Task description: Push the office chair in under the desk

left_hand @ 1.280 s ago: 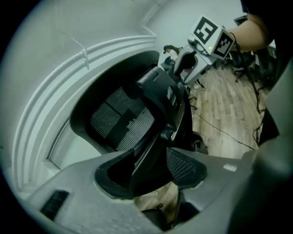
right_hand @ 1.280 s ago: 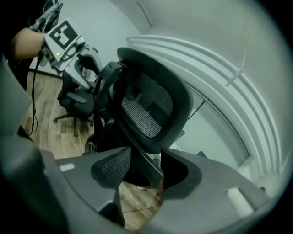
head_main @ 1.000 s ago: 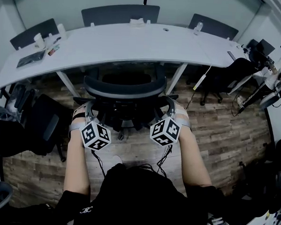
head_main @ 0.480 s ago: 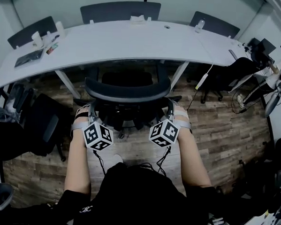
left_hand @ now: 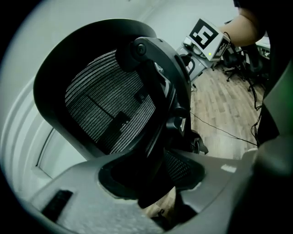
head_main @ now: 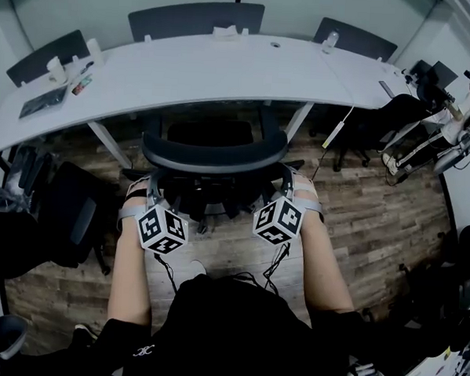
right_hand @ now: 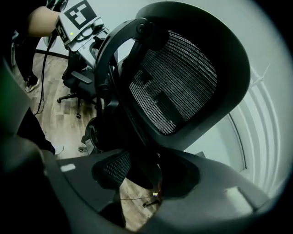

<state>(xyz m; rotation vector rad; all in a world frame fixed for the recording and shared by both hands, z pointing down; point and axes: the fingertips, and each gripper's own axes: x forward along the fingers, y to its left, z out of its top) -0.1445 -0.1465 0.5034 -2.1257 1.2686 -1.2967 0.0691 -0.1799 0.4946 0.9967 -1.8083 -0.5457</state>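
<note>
The black mesh office chair (head_main: 213,155) stands with its back to me, its seat facing the long white desk (head_main: 194,71), partly under the desk's front edge. My left gripper (head_main: 145,188) is at the left edge of the backrest, my right gripper (head_main: 286,186) at the right edge. Both have just been closing. In the left gripper view the backrest frame (left_hand: 151,91) fills the gap of the left gripper (left_hand: 151,183). In the right gripper view the backrest frame (right_hand: 119,82) likewise sits inside the right gripper (right_hand: 146,176). Each is shut on the frame.
Another black chair (head_main: 69,210) stands close on the left. Two white desk legs (head_main: 111,145) flank the chair's slot, and a cable (head_main: 332,133) hangs at the right. More chairs (head_main: 195,20) line the far side. A seated person (head_main: 458,124) is at the far right.
Both grippers and the chair stay almost where they were. The view has tipped a little, so the desk sits slightly higher in the picture.
</note>
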